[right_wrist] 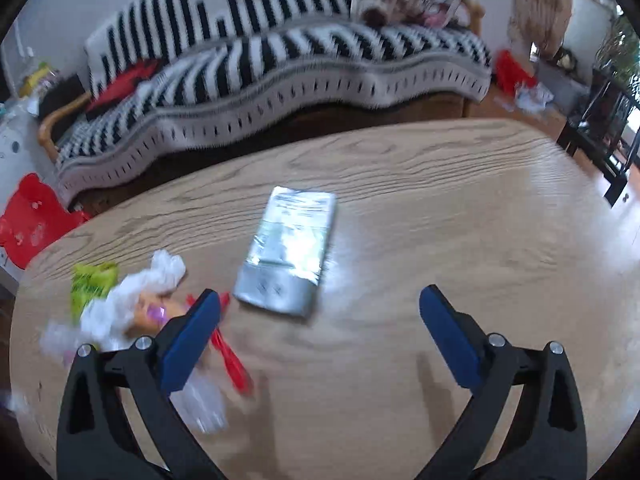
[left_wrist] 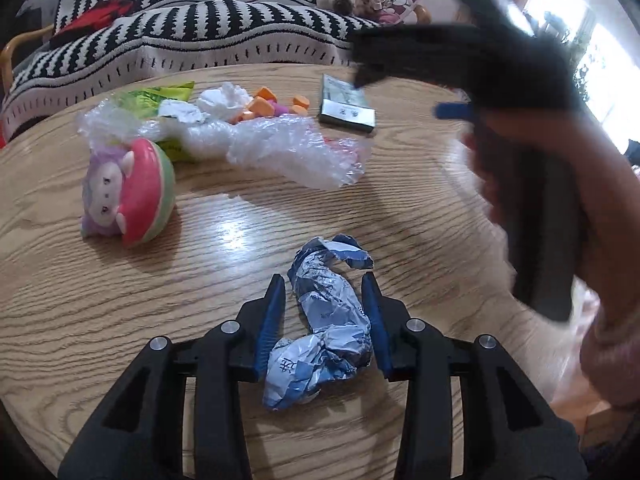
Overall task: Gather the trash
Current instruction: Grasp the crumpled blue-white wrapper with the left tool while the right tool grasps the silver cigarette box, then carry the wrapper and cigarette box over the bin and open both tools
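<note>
My left gripper (left_wrist: pixel 325 280) is shut on a crumpled blue and white wrapper (left_wrist: pixel 324 328), its blue pads pressed on both sides, low over the wooden table (left_wrist: pixel 120 300). Farther back lie clear crumpled plastic (left_wrist: pixel 296 148), white tissue (left_wrist: pixel 224 98), a green wrapper (left_wrist: pixel 160 94) and a flat silver packet (left_wrist: pixel 347 110). My right gripper (right_wrist: pixel 320 300) is open and empty above the table, just short of the silver packet (right_wrist: pixel 286 256). It shows blurred at the right of the left wrist view (left_wrist: pixel 452 110). The trash pile (right_wrist: pixel 132 304) lies beside its left finger.
A pink and purple plush toy (left_wrist: pixel 124 192) sits at the left of the table. Orange and pink blocks (left_wrist: pixel 272 106) lie by the tissue. A red plastic piece (right_wrist: pixel 232 356) lies by the right gripper's left finger. A black and white striped sofa (right_wrist: pixel 260 64) stands behind the table.
</note>
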`<state>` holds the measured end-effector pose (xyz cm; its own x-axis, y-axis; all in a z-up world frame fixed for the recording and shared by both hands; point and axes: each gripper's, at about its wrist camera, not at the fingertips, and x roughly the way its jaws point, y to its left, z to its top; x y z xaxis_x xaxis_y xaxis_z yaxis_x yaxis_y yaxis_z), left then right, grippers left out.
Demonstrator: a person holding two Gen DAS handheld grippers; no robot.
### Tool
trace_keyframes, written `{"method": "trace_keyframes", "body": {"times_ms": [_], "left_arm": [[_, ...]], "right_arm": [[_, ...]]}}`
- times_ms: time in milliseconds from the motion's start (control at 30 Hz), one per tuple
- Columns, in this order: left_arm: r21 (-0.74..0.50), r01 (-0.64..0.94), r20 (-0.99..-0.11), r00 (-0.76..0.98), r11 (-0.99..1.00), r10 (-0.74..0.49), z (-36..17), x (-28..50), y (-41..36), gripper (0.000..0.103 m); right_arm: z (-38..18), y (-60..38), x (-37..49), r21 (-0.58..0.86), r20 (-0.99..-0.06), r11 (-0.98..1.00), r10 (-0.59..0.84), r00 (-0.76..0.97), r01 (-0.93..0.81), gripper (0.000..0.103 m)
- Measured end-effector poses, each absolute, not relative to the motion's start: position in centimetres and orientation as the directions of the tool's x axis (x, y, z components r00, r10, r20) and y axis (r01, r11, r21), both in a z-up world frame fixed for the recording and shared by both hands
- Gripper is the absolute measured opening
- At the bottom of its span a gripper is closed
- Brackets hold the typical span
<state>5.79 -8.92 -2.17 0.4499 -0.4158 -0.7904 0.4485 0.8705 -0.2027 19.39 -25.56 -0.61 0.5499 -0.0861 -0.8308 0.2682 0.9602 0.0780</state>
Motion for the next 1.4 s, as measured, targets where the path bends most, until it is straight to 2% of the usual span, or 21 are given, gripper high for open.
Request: {"method": "trace_keyframes", "body": {"times_ms": [67, 100, 133, 167, 200, 233, 400, 633, 800, 967, 1067, 1233, 1400], "left_arm": [[-0.176, 0.44, -0.797, 0.462, 0.881, -0.39, -2.2, 6.0, -8.7, 0.038], [-0.17, 0.436, -0.798, 0.465, 0.884, -0.383, -2.2, 6.0, -8.6, 0.038], [-0.159, 0.428, -0.801, 0.471, 0.89, -0.37, -2.1, 6.1, -8.4, 0.038], [-0.151, 0.42, -0.803, 0.476, 0.895, -0.359, -2.2, 6.2, -8.2, 0.038], [-0.147, 0.412, -0.804, 0.479, 0.899, -0.351, -2.1, 6.3, -7.9, 0.038], [-0.152, 0.403, -0.806, 0.478, 0.902, -0.349, -2.1, 6.5, -7.6, 0.037], [-0.189, 0.377, -0.807, 0.466, 0.907, -0.362, -2.1, 6.7, -6.8, 0.037], [-0.209, 0.356, -0.805, 0.467, 0.911, -0.367, -2.0, 6.4, -6.8, 0.037], [-0.239, 0.372, -0.798, 0.451, 0.897, -0.399, -2.0, 4.0, -7.5, 0.036], [-0.213, 0.462, -0.775, 0.457, 0.861, -0.437, -0.3, 0.1, -9.6, 0.036], [-0.203, 0.53, -0.749, 0.458, 0.824, -0.479, 1.7, -3.8, -12.5, 0.036], [-0.21, 0.699, -0.755, 0.328, 0.683, -0.568, 2.4, -12.1, -20.7, 0.036], [-0.276, 0.759, -0.784, 0.177, 0.59, -0.595, 0.4, -18.2, -27.6, 0.036]], "right_arm": [[-1.8, -24.8, 21.6, 0.024, -0.862, 0.963, -0.117, 0.494, 0.269, 0.091], [-2.7, -24.5, 22.5, -0.002, -0.878, 0.964, -0.129, 0.46, 0.268, 0.08], [-3.2, -24.4, 22.8, -0.012, -0.878, 0.962, -0.141, 0.458, 0.272, 0.078], [-3.0, -24.6, 23.1, -0.008, -0.876, 0.96, -0.142, 0.461, 0.28, 0.072], [-2.9, -24.7, 22.8, -0.007, -0.873, 0.958, -0.146, 0.465, 0.287, 0.061], [-2.7, -24.8, 22.6, -0.004, -0.873, 0.961, -0.138, 0.467, 0.276, 0.058], [-2.4, -26.6, 18.0, 0.009, -0.877, 0.977, -0.094, 0.471, 0.213, 0.056], [-2.9, -27.8, 4.8, 0.012, -0.866, 0.992, -0.054, 0.498, 0.129, 0.056], [-2.3, -29.4, -3.5, 0.042, -0.849, 0.988, -0.043, 0.527, 0.148, 0.056], [1.1, -32.6, -12.7, 0.087, -0.762, 0.967, -0.092, 0.641, 0.241, 0.056], [2.4, -34.6, -17.5, 0.112, -0.737, 0.95, -0.116, 0.666, 0.29, 0.056], [2.8, -39.3, -24.7, 0.175, -0.723, 0.903, -0.153, 0.674, 0.393, 0.056], [-1.0, -42.6, -31.6, 0.204, -0.755, 0.873, -0.147, 0.639, 0.443, 0.056]]}}
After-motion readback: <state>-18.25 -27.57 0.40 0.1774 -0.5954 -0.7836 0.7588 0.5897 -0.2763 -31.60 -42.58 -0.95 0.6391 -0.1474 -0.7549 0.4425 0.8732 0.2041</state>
